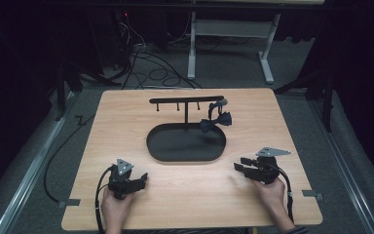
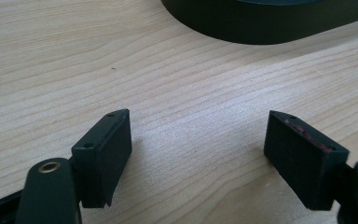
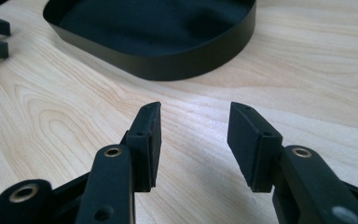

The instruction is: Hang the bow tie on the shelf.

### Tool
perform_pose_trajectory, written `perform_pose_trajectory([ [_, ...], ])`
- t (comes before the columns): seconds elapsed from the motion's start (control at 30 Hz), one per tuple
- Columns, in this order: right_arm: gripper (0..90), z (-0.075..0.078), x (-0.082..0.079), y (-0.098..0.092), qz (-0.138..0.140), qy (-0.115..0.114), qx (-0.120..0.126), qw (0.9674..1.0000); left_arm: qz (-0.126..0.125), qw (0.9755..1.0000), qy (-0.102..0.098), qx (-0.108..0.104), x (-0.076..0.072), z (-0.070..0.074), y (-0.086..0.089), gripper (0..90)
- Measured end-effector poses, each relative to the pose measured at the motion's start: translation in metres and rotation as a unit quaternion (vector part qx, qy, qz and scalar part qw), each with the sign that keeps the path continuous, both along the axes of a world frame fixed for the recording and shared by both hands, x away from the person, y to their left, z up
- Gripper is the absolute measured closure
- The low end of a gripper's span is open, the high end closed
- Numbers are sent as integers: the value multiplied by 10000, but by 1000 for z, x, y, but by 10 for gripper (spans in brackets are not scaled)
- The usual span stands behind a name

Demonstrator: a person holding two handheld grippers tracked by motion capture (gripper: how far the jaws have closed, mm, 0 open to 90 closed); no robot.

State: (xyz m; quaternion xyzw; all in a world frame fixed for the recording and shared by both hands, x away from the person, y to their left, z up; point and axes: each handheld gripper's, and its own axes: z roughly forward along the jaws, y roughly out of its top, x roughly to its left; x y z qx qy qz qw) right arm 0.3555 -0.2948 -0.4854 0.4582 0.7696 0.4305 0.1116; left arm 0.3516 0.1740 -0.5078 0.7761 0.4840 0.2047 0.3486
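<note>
High view puts your left tool (image 1: 143, 176) and right tool (image 1: 238, 166) on the desk (image 1: 126, 112), both spread and empty, well short of the bow tie (image 1: 215, 121) hanging from the stand (image 1: 186, 101) over the tray (image 1: 156, 152). Reach carelessly and you could topple that stand. No writing is legible.

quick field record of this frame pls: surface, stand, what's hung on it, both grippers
surface: wooden table
stand: black oval tray with a T-bar hanger rising from it
hung item: black bow tie on the bar's right end
left gripper: open, nothing between its jaws, low over the table
right gripper: open, nothing between its jaws, pointing toward the tray
</note>
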Motion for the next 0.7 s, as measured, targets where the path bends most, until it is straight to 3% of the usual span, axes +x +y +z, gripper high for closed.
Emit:
perform_pose_trajectory([
  [0.33, 557, -14, 1, 12, -48, 90, -611, 9981, 0, 10000, 1, -1, 0, 0, 0, 237],
  [0.5, 530, -15, 1, 15, -25, -78, -746, 9972, 1, 10000, 0, -2, 0, 0, 0, 237],
  [0.7, 483, -16, -4, 25, 68, -347, -1215, 9920, 0, 10000, 0, -2, 0, 0, 0, 237],
])
